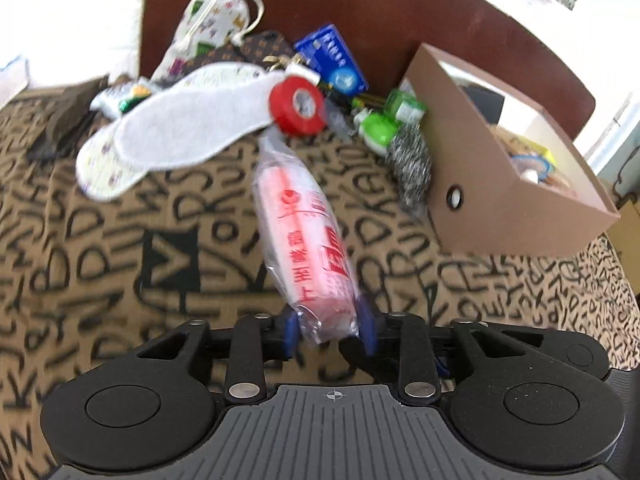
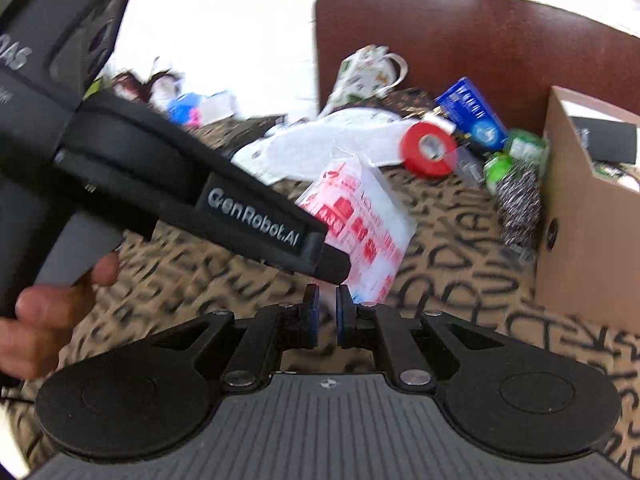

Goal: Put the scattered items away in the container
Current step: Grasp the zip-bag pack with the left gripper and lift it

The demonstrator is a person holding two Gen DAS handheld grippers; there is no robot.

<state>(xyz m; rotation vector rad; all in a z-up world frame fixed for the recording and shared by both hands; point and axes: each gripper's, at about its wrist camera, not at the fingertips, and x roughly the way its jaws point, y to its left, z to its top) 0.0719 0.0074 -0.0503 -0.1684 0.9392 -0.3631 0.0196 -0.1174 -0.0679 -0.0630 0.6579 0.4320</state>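
Left wrist view: the left claw (image 1: 329, 330) at lower centre is closed on the near end of a plastic-wrapped roll with red print (image 1: 306, 240), its blue pads (image 1: 290, 330) pressing either side. The roll points up the frame toward the pile of scattered items. The surface beneath is a tan cloth with black letters (image 1: 120, 248); what it covers cannot be told.

In the upper centre lie two white insoles (image 1: 176, 128), overlapping, with a red tape roll (image 1: 298, 106) just beside their right tip. Behind these are a printed drawstring pouch (image 1: 212, 16) and a blue box (image 1: 332, 58). To the right, a green container (image 1: 378, 128) and a steel-wool scourer (image 1: 412, 160) sit against the brown cardboard box (image 1: 500, 208), open-topped, at the right of the frame, with a few things already inside.

Right wrist view: the right claw (image 2: 327, 312) at lower centre has its jaws nearly together with a narrow gap, and nothing is seen between them. The left gripper's black body crosses from the upper left, with the person's hand (image 2: 44, 312) at the left edge; the wrapped roll (image 2: 360, 216) shows at centre, the cardboard box (image 2: 580, 248) at right.
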